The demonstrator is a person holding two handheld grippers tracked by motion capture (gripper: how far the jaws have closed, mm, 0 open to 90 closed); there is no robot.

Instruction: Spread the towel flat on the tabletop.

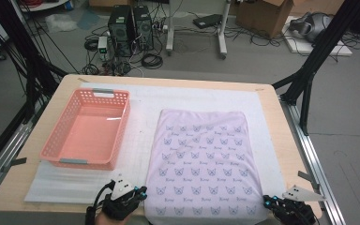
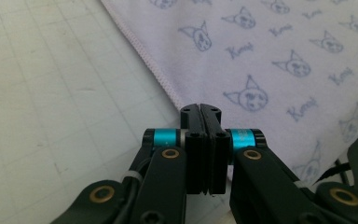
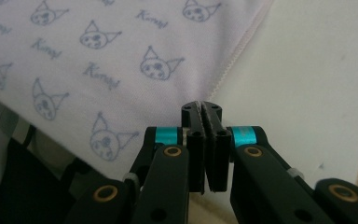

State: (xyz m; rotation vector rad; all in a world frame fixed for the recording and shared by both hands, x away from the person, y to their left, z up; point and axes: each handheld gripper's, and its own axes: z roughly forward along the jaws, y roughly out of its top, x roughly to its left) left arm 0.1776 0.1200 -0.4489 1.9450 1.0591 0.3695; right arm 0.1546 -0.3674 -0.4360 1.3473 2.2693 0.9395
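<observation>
Lilac cat-print cloth lies flat on the white mat, right of the pink basket (likely smoothed out for folding). Left gripper and right gripper sit low at its near corners, each with jaws together, apparently pinching the hem; forearms enter from the near edge.

Matt printed cloth, glossy plastic basket, wooden table

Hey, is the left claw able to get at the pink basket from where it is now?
Probably yes: the left claw sits shut at the cloth near corner, and only bare white mat lies between it and the pink basket.
</observation>
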